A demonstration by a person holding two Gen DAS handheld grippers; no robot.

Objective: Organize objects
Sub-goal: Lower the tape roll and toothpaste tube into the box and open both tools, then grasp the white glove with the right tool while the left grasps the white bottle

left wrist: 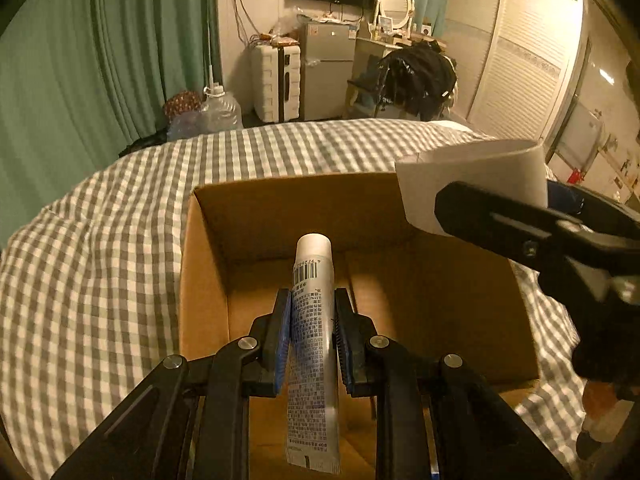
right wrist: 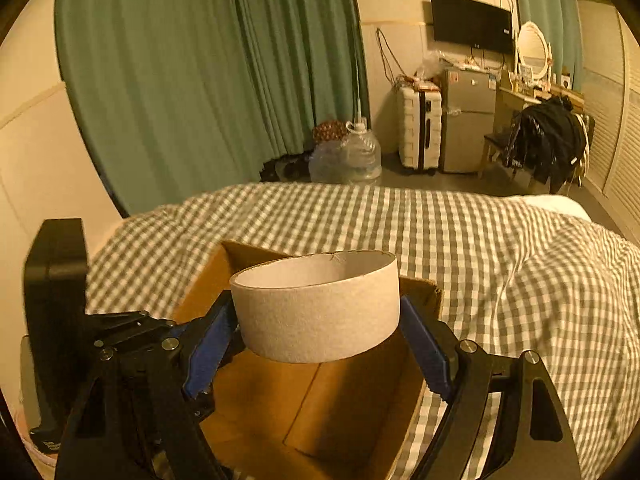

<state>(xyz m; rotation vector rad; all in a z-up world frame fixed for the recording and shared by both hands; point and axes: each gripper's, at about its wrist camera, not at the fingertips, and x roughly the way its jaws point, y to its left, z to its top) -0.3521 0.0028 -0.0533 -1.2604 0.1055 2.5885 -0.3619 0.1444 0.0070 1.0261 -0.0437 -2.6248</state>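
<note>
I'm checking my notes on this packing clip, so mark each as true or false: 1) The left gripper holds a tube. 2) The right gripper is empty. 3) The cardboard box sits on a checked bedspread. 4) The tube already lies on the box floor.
1) The left gripper holds a tube: true.
2) The right gripper is empty: false, it is shut on a paper ring.
3) The cardboard box sits on a checked bedspread: true.
4) The tube already lies on the box floor: false, it is held above the open box.

Box (left wrist: 280,216) on bed (left wrist: 100,260), tube (left wrist: 314,320) above.
</note>
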